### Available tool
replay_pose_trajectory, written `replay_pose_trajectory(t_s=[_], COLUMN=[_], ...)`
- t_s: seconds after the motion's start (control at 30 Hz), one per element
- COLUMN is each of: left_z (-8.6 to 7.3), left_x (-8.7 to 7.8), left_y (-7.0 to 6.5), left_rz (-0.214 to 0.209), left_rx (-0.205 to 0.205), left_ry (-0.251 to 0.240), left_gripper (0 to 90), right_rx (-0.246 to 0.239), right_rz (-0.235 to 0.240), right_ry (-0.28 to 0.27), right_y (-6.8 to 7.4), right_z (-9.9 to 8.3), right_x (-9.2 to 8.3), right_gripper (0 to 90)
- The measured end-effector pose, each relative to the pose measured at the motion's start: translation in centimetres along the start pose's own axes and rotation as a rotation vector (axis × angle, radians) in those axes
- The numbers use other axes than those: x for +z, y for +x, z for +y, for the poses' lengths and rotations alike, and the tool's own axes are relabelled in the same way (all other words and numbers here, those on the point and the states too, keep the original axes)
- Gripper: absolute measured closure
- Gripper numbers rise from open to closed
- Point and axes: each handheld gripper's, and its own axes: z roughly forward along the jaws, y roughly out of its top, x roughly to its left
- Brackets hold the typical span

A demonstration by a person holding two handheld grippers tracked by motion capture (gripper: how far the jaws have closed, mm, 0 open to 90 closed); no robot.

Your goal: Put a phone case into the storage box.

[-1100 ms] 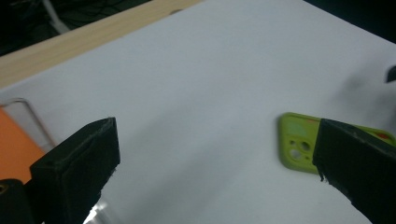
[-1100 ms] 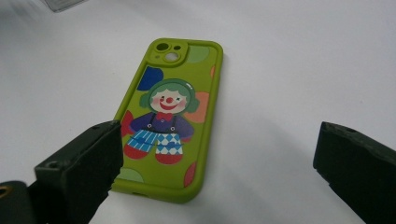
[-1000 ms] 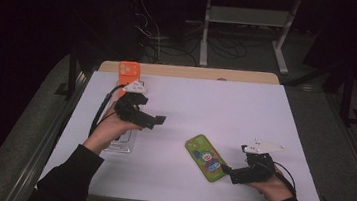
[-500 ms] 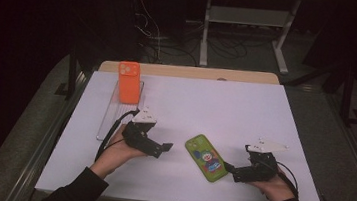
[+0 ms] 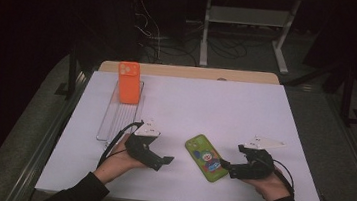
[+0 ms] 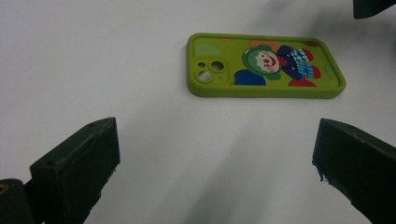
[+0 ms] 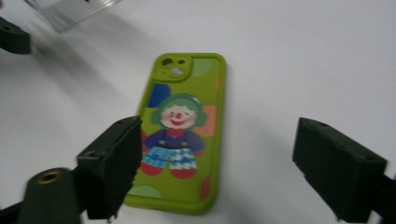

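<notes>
Green phone case with clown print lies flat, back up, on the white table, near its front edge, between the two grippers. Right hand-held gripper sits at the case's near-right end; its jaws have just been closing but stand spread, not pressing the case. Left hand-held gripper is just left of the case, apart from it, jaws spread. Orange phone case stands on a wire rack at far left.

Dark room — white table, metal shelf frame behind, floor cables.
</notes>
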Motion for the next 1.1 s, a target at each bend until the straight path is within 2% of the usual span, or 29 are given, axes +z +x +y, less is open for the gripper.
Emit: replay_pose_trajectory(t_s=[0.03,0.07,0.13,0.3,0.4,0.5,0.6,0.63,0.73,0.77,0.93,1.0,1.1], left_z=[0.0,0.0,0.0,0.0,-0.1,-0.1,-0.1,-0.1,-0.1,-0.1,0.0,0.0,0.0], left_x=[0.1,0.1,0.1,0.3,0.3,0.2,0.2,0.2,0.4,0.3,0.3,0.2,0.3], left_y=[0.1,0.0,0.0,0.1,0.0,0.1,0.1,0.1,-0.2,0.0,0.0,0.0,0.0], left_rz=[0.002,0.003,0.004,0.003,0.001,0.003,0.004,0.003,-0.001,0.001,0.002,0.004,0.002], left_rx=[0.009,0.001,-0.004,0.009,-0.011,0.012,0.003,0.008,-0.034,-0.016,-0.03,-0.018,-0.028], left_ry=[0.0,0.001,0.003,0.009,0.009,0.013,0.009,0.013,-0.006,0.011,0.006,0.017,0.006], left_gripper=[0.5,0.5,0.5,0.5,0.5,0.5,0.5,0.5,0.5,0.5,0.5,0.5,0.5], right_rx=[0.006,0.011,-0.009,-0.038,-0.055,-0.059,-0.086,-0.094,-0.115,-0.122,-0.129,-0.131,-0.133], right_rz=[0.008,0.017,0.021,0.078,0.113,0.149,0.171,0.179,0.187,0.183,0.184,0.175,0.149], right_ry=[0.006,0.017,0.026,0.066,0.102,0.14,0.163,0.174,0.203,0.211,0.224,0.226,0.223], right_y=[0.2,0.5,1.1,2.5,3.3,4.0,4.8,5.0,5.5,5.5,5.6,5.6,5.2], right_z=[0.1,0.1,0.1,0.2,0.2,0.2,0.1,0.1,-0.1,-0.2,-0.4,-0.4,-0.4], right_x=[0.1,0.3,0.6,1.5,2.1,2.6,3.2,3.4,3.9,4.0,4.1,4.1,3.9], right_gripper=[16.8,22.3,31.7,58.6,70.8,79.6,86.4,87.3,88.0,88.0,88.0,88.0,88.1])
